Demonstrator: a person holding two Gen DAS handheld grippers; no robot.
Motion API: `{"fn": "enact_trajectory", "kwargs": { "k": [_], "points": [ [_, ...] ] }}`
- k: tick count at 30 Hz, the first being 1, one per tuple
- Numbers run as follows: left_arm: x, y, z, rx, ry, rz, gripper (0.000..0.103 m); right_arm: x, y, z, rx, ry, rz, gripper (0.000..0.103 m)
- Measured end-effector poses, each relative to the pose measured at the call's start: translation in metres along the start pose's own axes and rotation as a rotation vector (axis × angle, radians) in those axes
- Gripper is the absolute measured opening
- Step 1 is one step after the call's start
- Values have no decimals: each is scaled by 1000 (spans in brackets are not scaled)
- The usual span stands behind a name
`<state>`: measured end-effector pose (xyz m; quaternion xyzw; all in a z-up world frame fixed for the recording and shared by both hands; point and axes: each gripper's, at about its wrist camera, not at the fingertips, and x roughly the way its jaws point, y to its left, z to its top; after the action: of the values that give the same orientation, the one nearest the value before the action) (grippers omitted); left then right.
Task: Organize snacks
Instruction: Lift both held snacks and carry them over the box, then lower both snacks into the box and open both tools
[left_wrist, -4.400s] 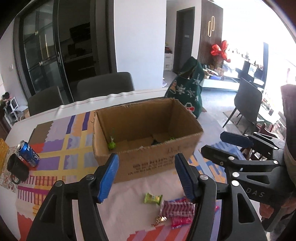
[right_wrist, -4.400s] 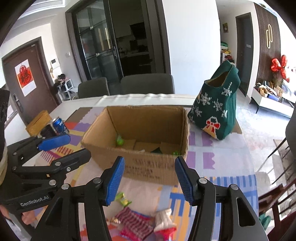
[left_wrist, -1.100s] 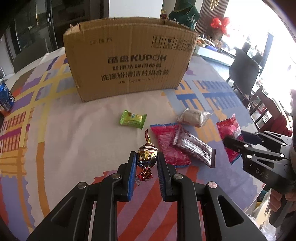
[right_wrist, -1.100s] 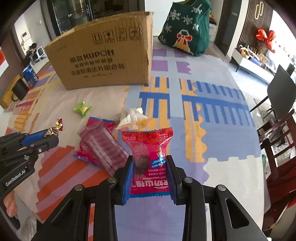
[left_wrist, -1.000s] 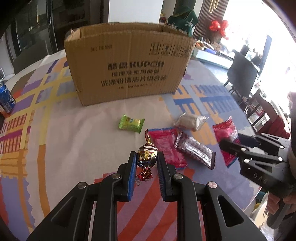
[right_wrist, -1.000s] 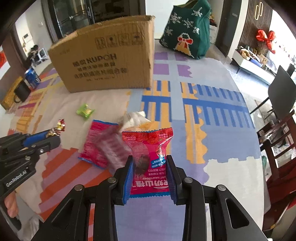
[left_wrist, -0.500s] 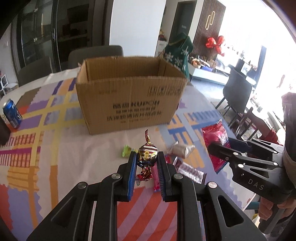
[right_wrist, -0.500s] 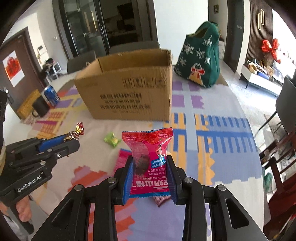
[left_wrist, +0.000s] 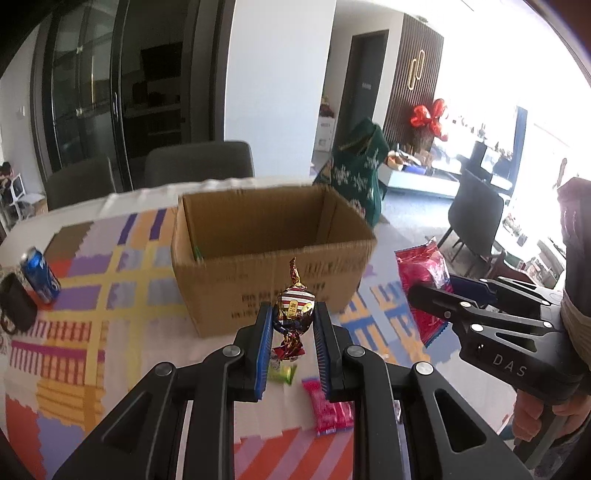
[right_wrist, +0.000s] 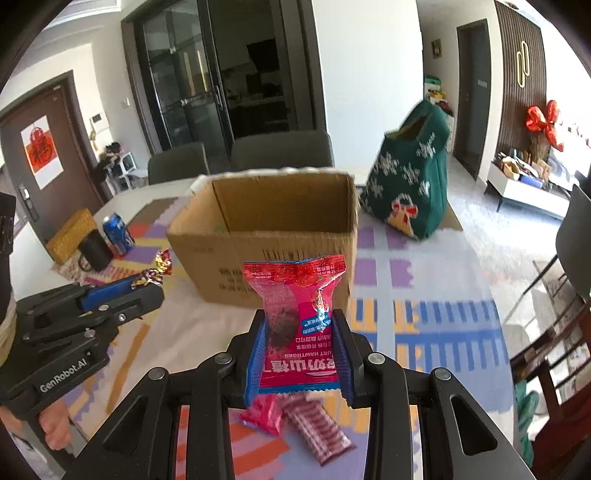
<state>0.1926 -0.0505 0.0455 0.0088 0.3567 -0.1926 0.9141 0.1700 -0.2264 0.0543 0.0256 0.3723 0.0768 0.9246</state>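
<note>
An open cardboard box (left_wrist: 273, 236) stands on the patterned tablecloth; it also shows in the right wrist view (right_wrist: 280, 221). My left gripper (left_wrist: 293, 321) is shut on a foil-wrapped candy (left_wrist: 293, 306), held above the table in front of the box. My right gripper (right_wrist: 299, 336) is shut on a red hawthorn snack packet (right_wrist: 299, 314), held up before the box; the packet also shows in the left wrist view (left_wrist: 421, 273). Loose snacks lie below: a green candy (left_wrist: 282, 373), a pink packet (left_wrist: 327, 410) and striped pink packets (right_wrist: 317, 428).
A blue soda can (left_wrist: 38, 273) and a black mug (left_wrist: 14, 306) stand at the table's left. A green knitted bag (right_wrist: 413, 177) stands right of the box. Grey chairs (left_wrist: 199, 170) are behind the table. A yellow box (right_wrist: 72, 232) sits far left.
Both grippers have risen with their snacks, from low over the table to level with the box's rim. The inside of the box now shows.
</note>
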Motion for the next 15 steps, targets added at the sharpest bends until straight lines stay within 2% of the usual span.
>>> {"fn": "enact_trajectory", "kwargs": {
  "k": [7, 15],
  "points": [
    [-2, 7, 29, 0, -51, 18, 22, 3, 6, 28, 6, -39, 45, 34],
    [12, 22, 59, -7, -62, 37, 22, 9, 14, 60, -16, -80, 58, 34]
  ]
}}
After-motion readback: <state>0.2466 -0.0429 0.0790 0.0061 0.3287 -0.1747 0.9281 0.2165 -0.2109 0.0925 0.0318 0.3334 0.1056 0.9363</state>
